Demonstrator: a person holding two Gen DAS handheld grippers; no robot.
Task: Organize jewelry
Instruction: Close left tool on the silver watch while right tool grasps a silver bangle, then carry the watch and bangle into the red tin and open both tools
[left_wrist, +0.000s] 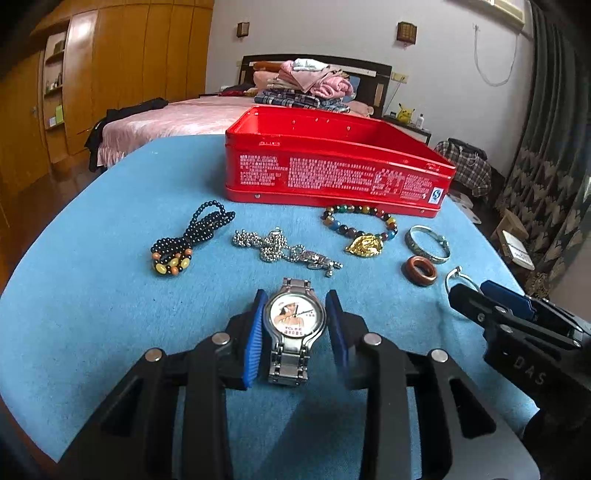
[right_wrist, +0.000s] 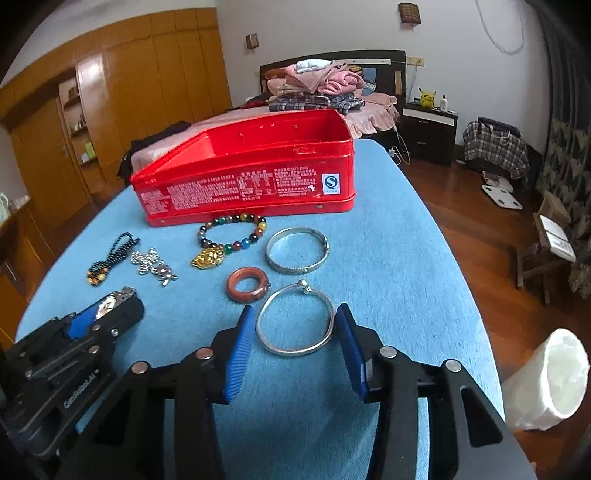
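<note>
A steel watch (left_wrist: 293, 325) lies on the blue cloth between the open fingers of my left gripper (left_wrist: 295, 314), pads close on both sides. A thin silver bangle (right_wrist: 295, 321) lies between the open fingers of my right gripper (right_wrist: 295, 321). An open red tin (left_wrist: 332, 162) stands behind; it also shows in the right wrist view (right_wrist: 251, 173). In front of it lie a black bead necklace (left_wrist: 192, 236), a silver chain (left_wrist: 280, 249), a coloured bead bracelet (left_wrist: 360, 230), a wide silver bangle (right_wrist: 297, 249) and a brown ring (right_wrist: 245, 284).
The blue-covered table (right_wrist: 406, 277) drops off to a wooden floor on the right, where a white bin (right_wrist: 550, 380) stands. A bed with folded clothes (left_wrist: 310, 85) is behind the tin. The right gripper (left_wrist: 517, 325) shows at the right of the left wrist view.
</note>
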